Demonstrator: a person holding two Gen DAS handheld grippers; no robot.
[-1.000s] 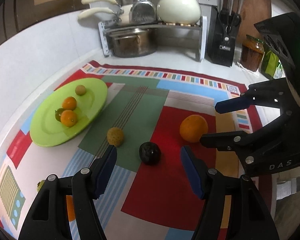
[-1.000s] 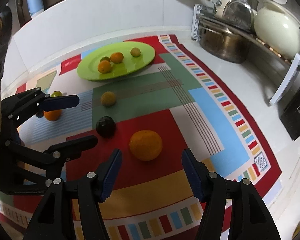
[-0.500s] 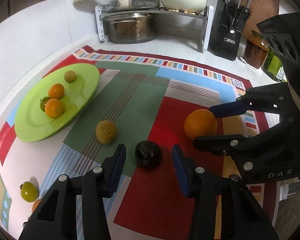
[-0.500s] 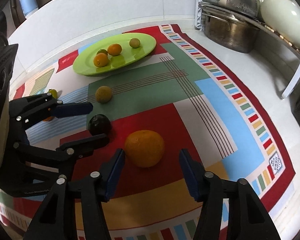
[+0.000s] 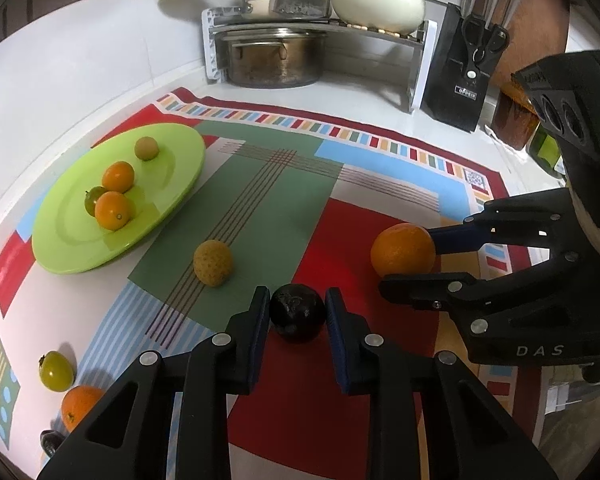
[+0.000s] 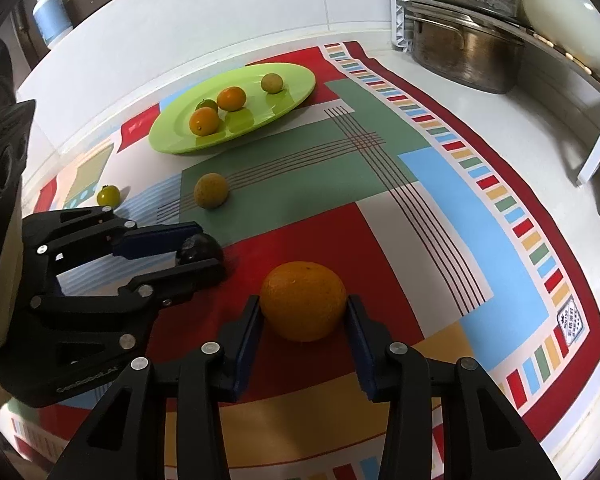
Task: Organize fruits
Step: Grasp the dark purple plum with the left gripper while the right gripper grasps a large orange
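My left gripper (image 5: pixel 297 312) has closed onto a dark round fruit (image 5: pixel 297 313) on the patterned mat; its pads touch both sides. It also shows in the right wrist view (image 6: pixel 198 250). My right gripper (image 6: pixel 303 312) has closed onto a large orange (image 6: pixel 303 300), pads against both sides; the orange rests on the mat (image 5: pixel 403 249). A green plate (image 5: pixel 160 196) at the far left holds two small oranges, a green fruit and a pale fruit. A yellow-brown fruit (image 5: pixel 213 263) lies between plate and grippers.
A green tomato (image 5: pixel 56 371), a small orange (image 5: pixel 80 404) and a dark item (image 5: pixel 49 440) lie at the mat's near left. A pot rack (image 5: pixel 300 36), knife block (image 5: pixel 466 72) and jars (image 5: pixel 516 116) stand at the back. A soap bottle (image 6: pixel 52 16) stands far left.
Both grippers have moved forward and down and narrowed: the left around the dark fruit, the right around the large orange. The fruits have not moved.
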